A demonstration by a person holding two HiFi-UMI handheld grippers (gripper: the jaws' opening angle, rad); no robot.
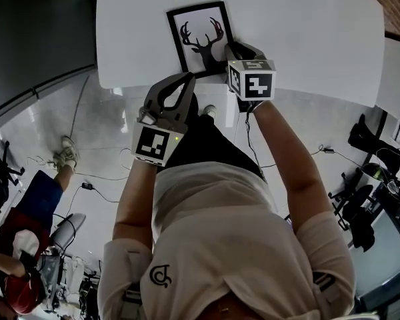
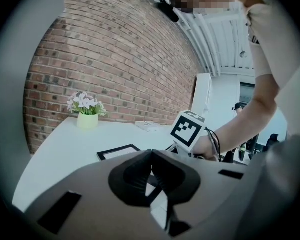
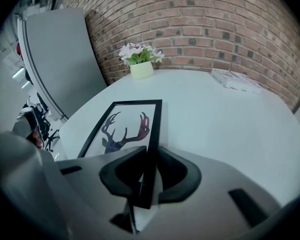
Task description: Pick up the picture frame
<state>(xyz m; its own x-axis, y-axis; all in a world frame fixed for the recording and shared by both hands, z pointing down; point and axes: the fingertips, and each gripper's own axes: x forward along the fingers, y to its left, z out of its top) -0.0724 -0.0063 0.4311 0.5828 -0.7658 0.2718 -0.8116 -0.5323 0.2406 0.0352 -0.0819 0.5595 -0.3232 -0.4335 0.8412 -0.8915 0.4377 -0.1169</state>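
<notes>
A black picture frame [image 1: 200, 35] with a deer-antler print lies on the white table [image 1: 307, 39] near its front edge. My right gripper [image 1: 235, 51] is at the frame's near right corner. In the right gripper view my right gripper [image 3: 151, 151] has its jaws closed on the frame's [image 3: 125, 129] right border, which runs between the pads. My left gripper [image 1: 187, 79] hovers just off the table's front edge, left of the right one, shut with nothing in it. In the left gripper view my left gripper [image 2: 151, 154] shows touching pads, with the frame [image 2: 117, 152] ahead of them.
At the table's far side, against the brick wall, stand a potted plant with white flowers [image 3: 141, 69] and a white booklet [image 3: 235, 79]. A grey panel [image 3: 60, 59] stands to the left. Below the table edge lie cables on the floor and another person [image 1: 27, 245] sits.
</notes>
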